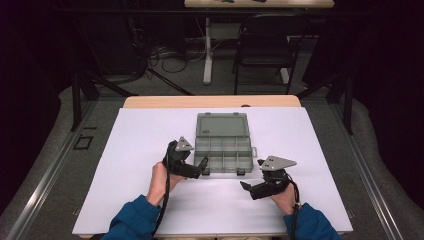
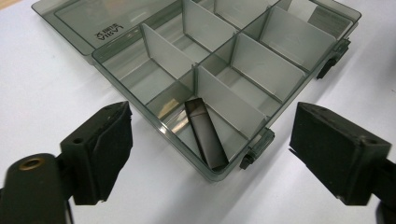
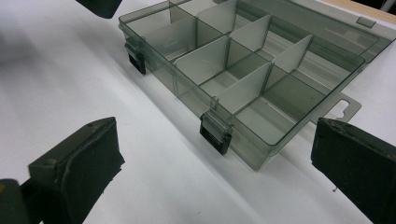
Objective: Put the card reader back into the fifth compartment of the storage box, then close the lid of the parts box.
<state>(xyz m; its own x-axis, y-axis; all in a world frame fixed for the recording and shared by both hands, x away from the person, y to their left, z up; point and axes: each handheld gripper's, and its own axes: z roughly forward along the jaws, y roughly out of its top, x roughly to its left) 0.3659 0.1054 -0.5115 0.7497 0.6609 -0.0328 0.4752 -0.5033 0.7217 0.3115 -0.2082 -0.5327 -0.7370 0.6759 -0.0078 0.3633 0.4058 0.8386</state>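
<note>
White-topped counter (image 1: 150,200) carries an open grey organizer box (image 1: 223,144) at its centre; left tongs (image 1: 202,165) gape wide at its near-left corner, right tongs (image 1: 247,182) wide off its near-right.

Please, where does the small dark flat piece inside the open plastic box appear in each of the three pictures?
High view: too small to tell; it would lie in the front-left compartment of the box, near the left gripper.
Left gripper view: the dark piece lies slanted in the nearest compartment, low in the middle.
Right gripper view: I cannot make it out; that compartment is far off, top left.
Shared landmark: the black latches on the front wall.
</note>
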